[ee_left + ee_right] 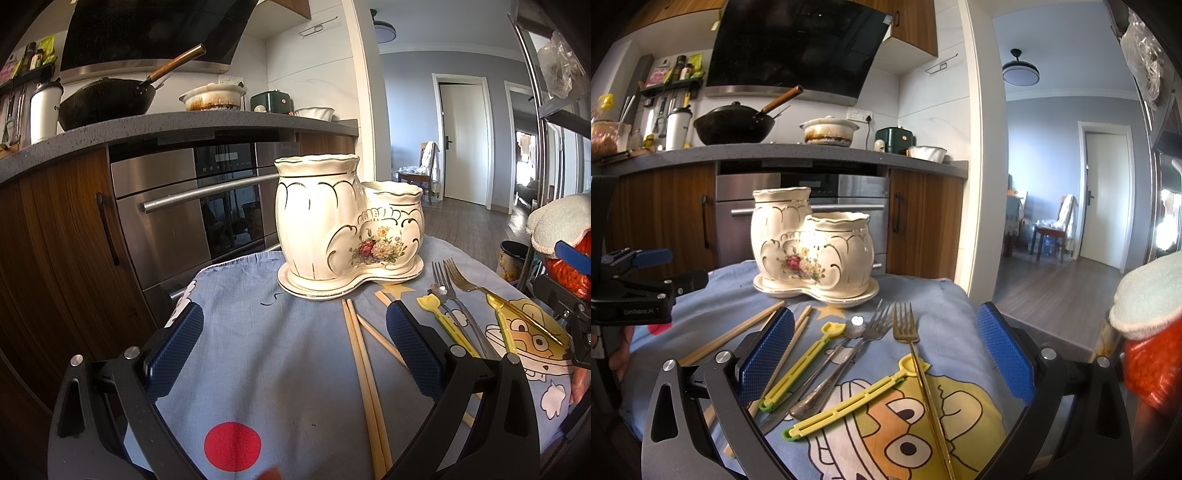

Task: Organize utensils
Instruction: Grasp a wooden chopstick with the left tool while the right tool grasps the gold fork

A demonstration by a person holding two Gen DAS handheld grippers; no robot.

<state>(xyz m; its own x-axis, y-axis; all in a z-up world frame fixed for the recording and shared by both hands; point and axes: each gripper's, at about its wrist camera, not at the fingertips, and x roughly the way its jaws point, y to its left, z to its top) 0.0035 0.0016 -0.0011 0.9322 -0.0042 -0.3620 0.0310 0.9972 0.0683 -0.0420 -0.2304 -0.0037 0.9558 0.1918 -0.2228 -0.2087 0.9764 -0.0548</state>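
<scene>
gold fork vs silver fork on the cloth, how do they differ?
The gold fork is bright gold with a thin straight handle; the silver fork is dull grey with a thicker, tarnished handle. The gold fork lies across a yellow clip; the silver fork lies between the two clips. Both lie flat, tines toward the ceramic holder.

We see a grey stone counter (798, 151) over wood cabinets (665, 214) and a steel oven (166, 221), with a black range hood (798, 44) above. Beyond, wood flooring (1056, 291) leads past blue-grey walls (1041, 140) to a white door (1108, 195) under a round ceiling lamp (1020, 72).
</scene>
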